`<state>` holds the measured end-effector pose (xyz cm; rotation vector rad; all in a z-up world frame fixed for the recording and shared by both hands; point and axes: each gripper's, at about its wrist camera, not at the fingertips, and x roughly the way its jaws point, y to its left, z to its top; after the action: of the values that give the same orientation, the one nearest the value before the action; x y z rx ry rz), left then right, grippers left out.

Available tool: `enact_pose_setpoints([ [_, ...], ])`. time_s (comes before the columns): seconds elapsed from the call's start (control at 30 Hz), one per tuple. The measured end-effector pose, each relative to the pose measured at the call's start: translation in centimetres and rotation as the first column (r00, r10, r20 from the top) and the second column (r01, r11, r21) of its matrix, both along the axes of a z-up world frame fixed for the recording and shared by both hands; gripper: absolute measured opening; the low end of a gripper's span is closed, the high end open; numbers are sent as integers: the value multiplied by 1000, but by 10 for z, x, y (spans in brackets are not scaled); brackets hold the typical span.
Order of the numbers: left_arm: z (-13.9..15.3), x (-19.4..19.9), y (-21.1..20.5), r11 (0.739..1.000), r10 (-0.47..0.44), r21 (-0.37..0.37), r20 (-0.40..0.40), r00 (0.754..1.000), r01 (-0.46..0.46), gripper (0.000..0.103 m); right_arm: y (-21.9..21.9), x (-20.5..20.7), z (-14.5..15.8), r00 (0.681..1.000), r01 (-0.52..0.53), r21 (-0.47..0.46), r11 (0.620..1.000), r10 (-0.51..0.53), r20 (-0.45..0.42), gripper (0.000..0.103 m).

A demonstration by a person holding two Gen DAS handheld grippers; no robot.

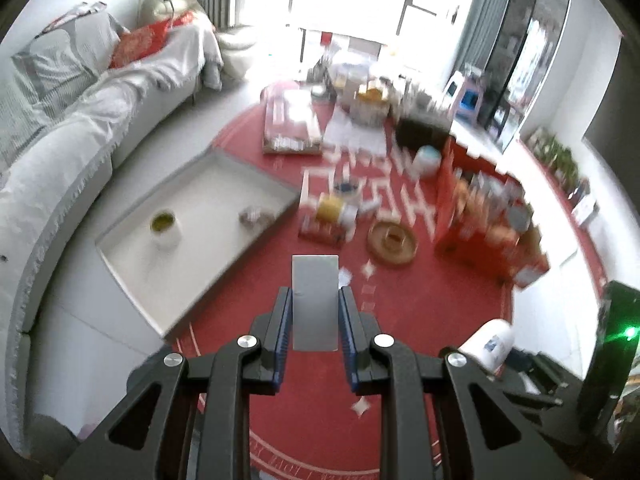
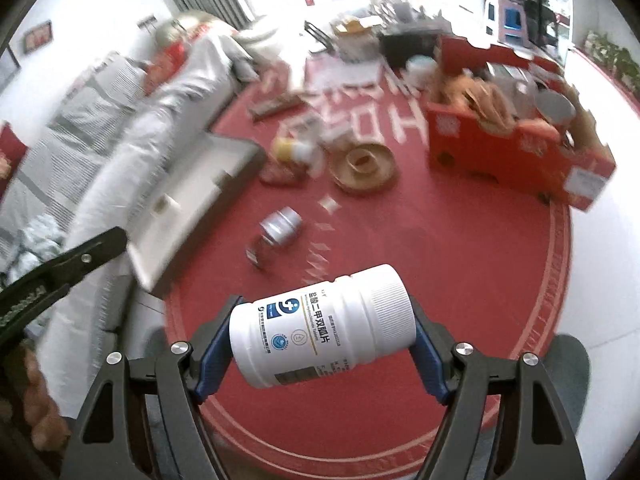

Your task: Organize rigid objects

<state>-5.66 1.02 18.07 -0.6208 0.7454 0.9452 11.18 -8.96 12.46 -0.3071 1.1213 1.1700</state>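
My left gripper [image 1: 315, 300] is shut on a flat grey rectangular block [image 1: 315, 280], which stands upright between the blue pads above the red round rug [image 1: 440, 320]. In the right wrist view my right gripper [image 2: 322, 334] is shut on a white pill bottle [image 2: 320, 330]. The bottle lies sideways between the pads with its ribbed cap to the right, and it also shows at the lower right of the left wrist view [image 1: 490, 340]. A white tray [image 1: 216, 184] lies at the rug's left edge and holds a cup with green contents [image 1: 164, 226] and a small blurred object [image 1: 254, 216].
A silver tin [image 2: 280, 226] lies on the rug ahead of the right gripper. Beyond it are a round wooden dish [image 2: 364, 166], a yellow-topped jar [image 2: 288, 148] and a red cardboard box [image 2: 516, 152] full of items. A grey sofa [image 1: 72, 160] runs along the left.
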Motion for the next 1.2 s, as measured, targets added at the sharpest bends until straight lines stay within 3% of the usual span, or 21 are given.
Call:
enact_pose_setpoints([
  [0.23,84,-9,20,989,-8,144,126,992,-10,24,31,-5,79,999,-47,165,985,43,30,78],
  [0.4,151,-33,31,965,4,253,229,973,-64,24,56,-13,146,997,-68,289,955,56,49,78],
  [0.53,179,-51,39,952,22,288,279,960,-106,24,70,-29,194,995,-97,354,930,78,68,78],
  [0.63,186,-68,42,950,44,278,325,945,-140,24,76,-42,219,993,-113,389,914,94,68,78],
  [0.83,178,-86,45,943,104,271,314,944,-195,24,88,-68,239,985,-165,412,896,126,120,78],
  [1.03,162,-97,56,937,182,242,274,944,-251,24,110,-79,230,979,-204,399,894,187,84,78],
  [1.2,136,-94,80,941,235,190,230,944,-281,24,137,-74,206,977,-208,356,911,211,32,78],
])
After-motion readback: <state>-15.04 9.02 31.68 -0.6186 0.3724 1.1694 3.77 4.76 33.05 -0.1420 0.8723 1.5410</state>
